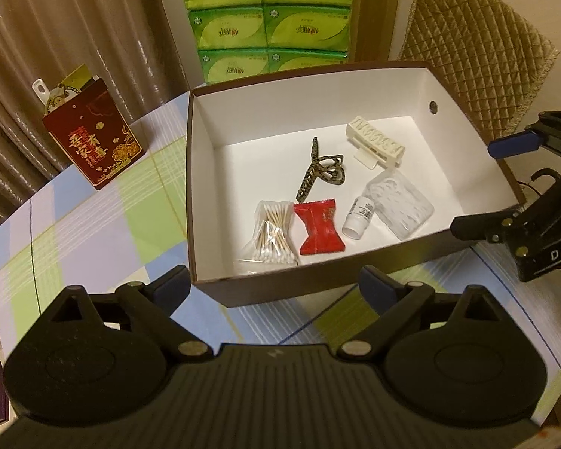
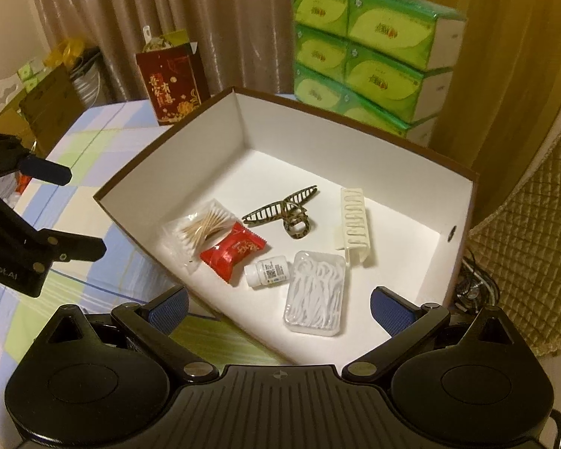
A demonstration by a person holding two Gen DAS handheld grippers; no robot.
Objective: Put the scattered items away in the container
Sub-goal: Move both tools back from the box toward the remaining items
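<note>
A: Largest item?
B: Checked tablecloth (image 1: pixel 93 224); on it, brown box (image 2: pixel 463 217), white inside, open-topped.
A: Behind it?
B: Stacked green tissue packs (image 2: pixel 377 60) at the far side; red gift bag (image 1: pixel 93 142) far left.
A: Box contents, descending?
B: Floss-pick tray (image 2: pixel 316 299), near right. Cream hair clip (image 2: pixel 355 220), far right. Leopard claw clip (image 2: pixel 280 213), centre. Cotton-swab bag (image 2: pixel 202 228), near left. Red sachet (image 2: pixel 232 250) just beside it. White bottle (image 2: pixel 267 271), on its side, between sachet and tray.
A: Grippers?
B: Left gripper (image 1: pixel 273 288): jaws wide, holding nothing, before the near wall. Right gripper (image 2: pixel 278 305): jaws wide, nothing held, over the near right corner.
</note>
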